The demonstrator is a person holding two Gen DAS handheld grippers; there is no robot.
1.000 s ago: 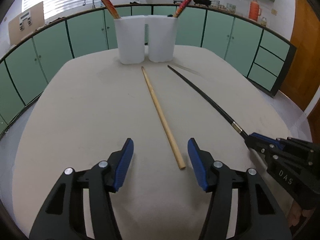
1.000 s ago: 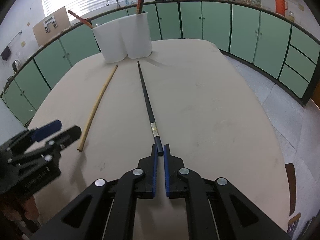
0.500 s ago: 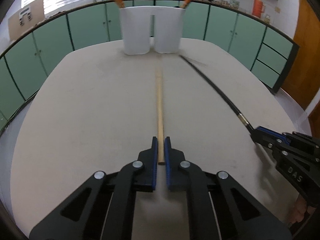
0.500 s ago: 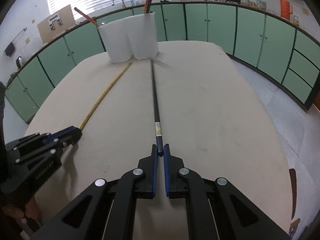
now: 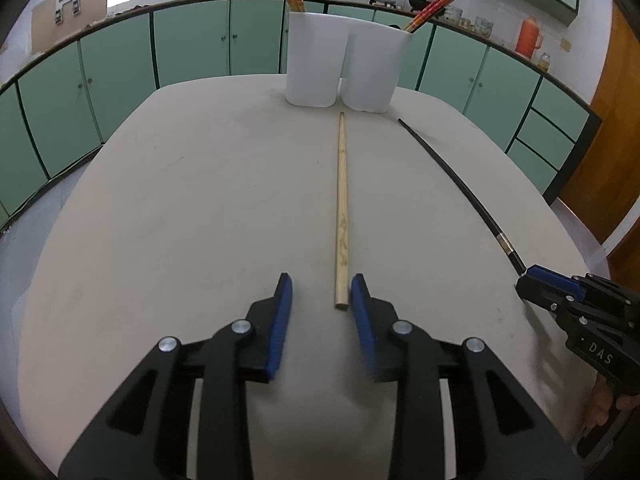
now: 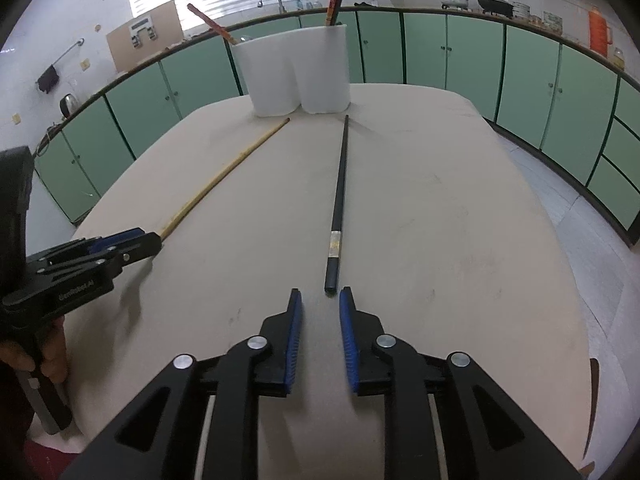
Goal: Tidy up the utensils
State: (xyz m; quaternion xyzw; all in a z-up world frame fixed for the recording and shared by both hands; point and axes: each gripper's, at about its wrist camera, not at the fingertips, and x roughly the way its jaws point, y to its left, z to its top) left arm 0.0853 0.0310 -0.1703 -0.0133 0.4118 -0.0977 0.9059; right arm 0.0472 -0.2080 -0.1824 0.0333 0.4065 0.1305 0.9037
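A light wooden chopstick (image 5: 342, 208) lies on the beige table (image 5: 180, 220), pointing at a white two-compartment holder (image 5: 344, 68). My left gripper (image 5: 322, 288) is open, its jaws either side of the stick's near end, closest to the right jaw. A black chopstick (image 6: 338, 200) lies on the table, also pointing at the holder (image 6: 296, 72). My right gripper (image 6: 319, 300) is open just behind its near end, not touching it. Red chopsticks (image 5: 434, 4) stand in the holder's compartments.
Green cabinets (image 5: 120, 72) ring the table. The right gripper shows at the left wrist view's right edge (image 5: 580, 312), the left gripper at the right wrist view's left (image 6: 88, 260). A wooden door (image 5: 612, 128) stands at the right.
Both grippers were shut on their chopsticks half a second ago and have opened; both sticks now lie free on the table.
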